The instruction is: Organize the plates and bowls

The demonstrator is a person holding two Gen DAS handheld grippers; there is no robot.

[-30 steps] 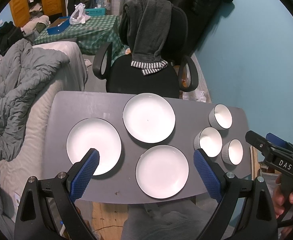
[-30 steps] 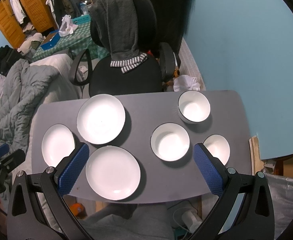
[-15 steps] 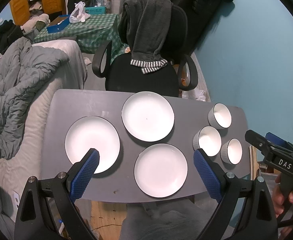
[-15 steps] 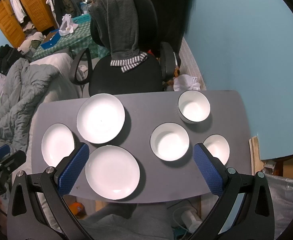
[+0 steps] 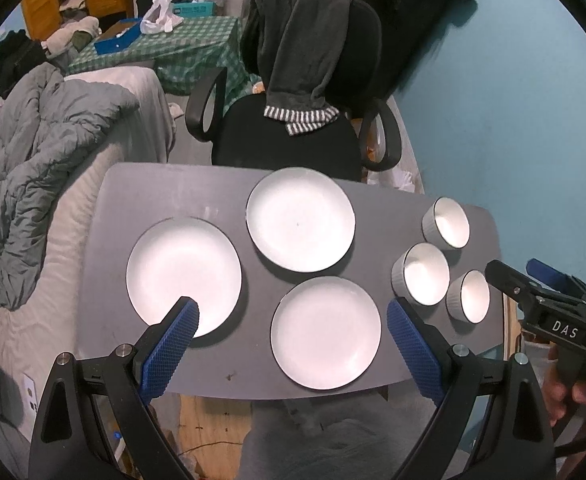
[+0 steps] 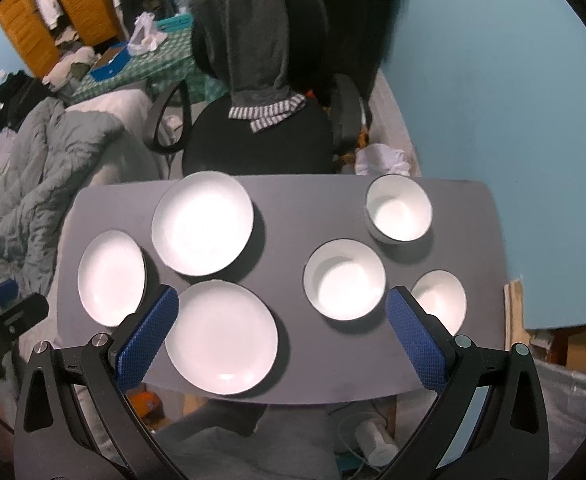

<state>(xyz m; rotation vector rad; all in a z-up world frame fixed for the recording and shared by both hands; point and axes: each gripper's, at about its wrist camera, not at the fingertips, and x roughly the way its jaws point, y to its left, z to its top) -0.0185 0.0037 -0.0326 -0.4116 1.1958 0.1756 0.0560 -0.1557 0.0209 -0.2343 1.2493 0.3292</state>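
Note:
Three white plates lie on the grey table (image 5: 181,196): a left plate (image 5: 183,276), a far plate (image 5: 300,219) and a near plate (image 5: 326,332). Three white bowls sit at the right: a far bowl (image 5: 447,223), a middle bowl (image 5: 423,274) and a near bowl (image 5: 469,296). My left gripper (image 5: 291,336) hovers high above the near plate, open and empty. My right gripper (image 6: 281,328) is open and empty, high above the table between the near plate (image 6: 221,338) and the middle bowl (image 6: 345,279). The far bowl (image 6: 399,209) and near bowl (image 6: 439,300) sit to the right.
A black office chair (image 5: 293,136) draped with a grey garment stands behind the table. A bed with a grey duvet (image 5: 33,152) runs along the left. A blue wall (image 5: 513,100) is on the right. The person's hand (image 5: 565,400) holds the right gripper's handle.
The view has shifted only slightly; both grippers stay open above the table and no dish has moved.

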